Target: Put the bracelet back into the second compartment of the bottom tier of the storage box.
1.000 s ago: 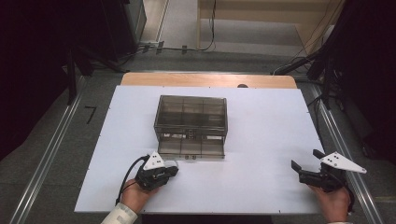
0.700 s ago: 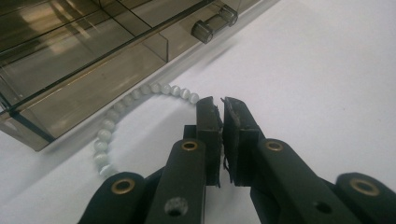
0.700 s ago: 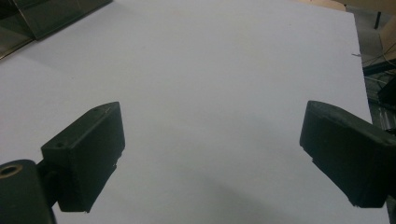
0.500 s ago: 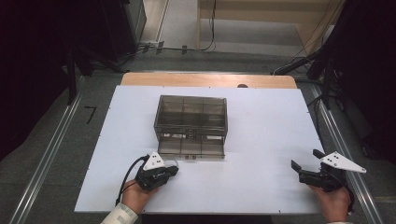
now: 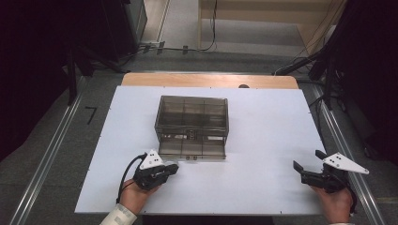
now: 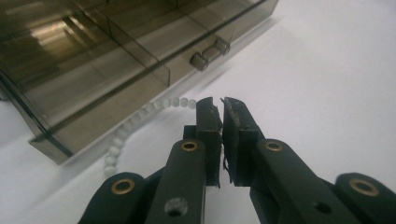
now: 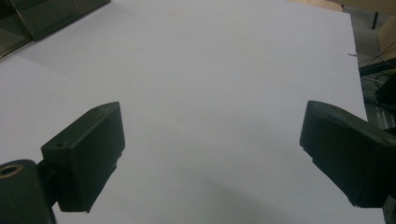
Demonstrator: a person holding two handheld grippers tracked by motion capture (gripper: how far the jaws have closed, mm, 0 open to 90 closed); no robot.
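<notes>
A smoky transparent drawer box [image 5: 191,112] stands mid-table with its bottom drawer [image 5: 191,149] pulled out toward me. In the left gripper view a string of white beads [image 6: 140,119] lies along the drawer front [image 6: 116,88] and runs up to the tips of my left gripper [image 6: 220,101]. That gripper [image 5: 173,168] is shut with the beads' end at its pads, just left of the drawer's two knobs [image 6: 208,53]. My right gripper [image 5: 308,159] rests at the table's right front, and its jaws stand open over bare white board [image 7: 212,135].
The white board [image 5: 263,140] covers a wooden table [image 5: 206,79] whose far edge shows. Metal rails [image 5: 51,154] run along both sides. Cables [image 5: 211,28] and dark stands [image 5: 338,56] lie on the floor beyond.
</notes>
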